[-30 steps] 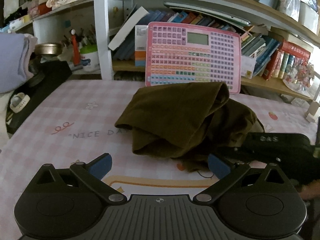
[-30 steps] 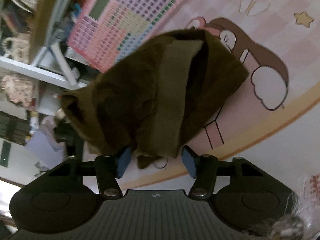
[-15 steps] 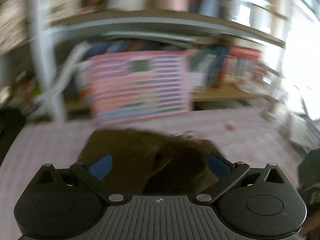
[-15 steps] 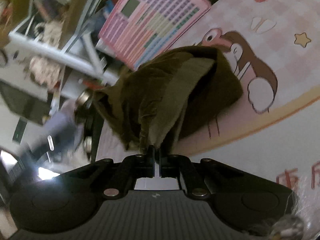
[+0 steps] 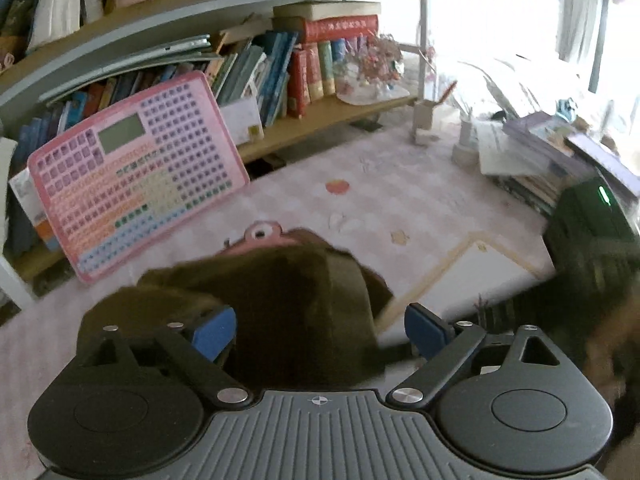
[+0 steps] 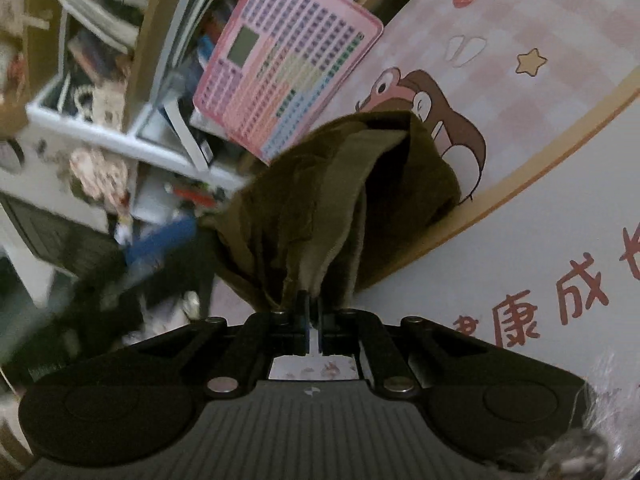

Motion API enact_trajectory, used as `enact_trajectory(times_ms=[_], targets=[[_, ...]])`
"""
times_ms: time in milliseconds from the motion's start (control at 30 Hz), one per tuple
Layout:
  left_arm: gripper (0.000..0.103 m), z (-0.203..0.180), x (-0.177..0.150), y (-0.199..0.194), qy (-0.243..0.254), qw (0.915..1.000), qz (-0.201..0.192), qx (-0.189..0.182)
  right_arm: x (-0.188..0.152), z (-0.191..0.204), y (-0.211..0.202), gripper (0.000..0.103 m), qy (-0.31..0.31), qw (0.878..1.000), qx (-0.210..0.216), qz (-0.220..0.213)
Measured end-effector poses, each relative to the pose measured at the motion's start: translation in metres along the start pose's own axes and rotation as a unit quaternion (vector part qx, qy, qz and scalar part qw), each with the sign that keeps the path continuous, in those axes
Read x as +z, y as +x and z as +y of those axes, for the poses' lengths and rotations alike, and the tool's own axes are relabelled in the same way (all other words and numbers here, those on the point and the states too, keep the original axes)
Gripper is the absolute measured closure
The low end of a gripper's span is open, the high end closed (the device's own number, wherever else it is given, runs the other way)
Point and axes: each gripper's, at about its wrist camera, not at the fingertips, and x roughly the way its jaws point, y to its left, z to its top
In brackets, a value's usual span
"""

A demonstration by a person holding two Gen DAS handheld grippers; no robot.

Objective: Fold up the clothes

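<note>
A dark olive garment (image 5: 280,300) lies bunched on the pink checked table mat (image 5: 420,200). My left gripper (image 5: 318,330) hovers over its near part with the blue pads wide apart; its jaws are closing, the cloth lies between them and the pads do not press it. In the right wrist view the same olive garment (image 6: 340,192) hangs in folds from my right gripper (image 6: 312,304), which is shut on its edge and lifts it off the mat. The left gripper's blue finger (image 6: 160,240) shows blurred at the garment's left side.
A pink button board (image 5: 132,172) leans against the bookshelf (image 5: 320,112) behind the garment. Stacked books and papers (image 5: 552,160) and a black device with a green light (image 5: 596,216) sit at the right of the table. Cartoon prints and red characters (image 6: 560,300) mark the mat.
My right gripper closed on the garment's edge and raised it. The left gripper swung right and rolled, moving over the garment, and its pads came slightly closer together.
</note>
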Motion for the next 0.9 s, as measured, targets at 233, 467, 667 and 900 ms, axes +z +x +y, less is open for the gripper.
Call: enact_trajectory(times_ms=[233,467,667,900], targets=[[0.033,-0.027,-0.028,0.009,0.128,0.9886,0.016,0.077,0.023,0.012,-0.005,0.1,0.036,0.997,0.069,-0.017],[0.086,-0.04,-0.023,0.037,0.192,0.9684,-0.023,0.157,0.041,0.029,-0.017,0.1,0.048,0.994,0.091,-0.032],[0.099,-0.033,-0.004,0.029,0.131,0.9789,-0.065,0.142,0.041,0.021,-0.028,0.048,0.083,0.994,0.054,-0.049],[0.099,-0.048,-0.008,0.027,0.148,0.9789,-0.06,0.127,0.026,0.006,-0.003,0.045,0.192,0.974,0.115,-0.032]])
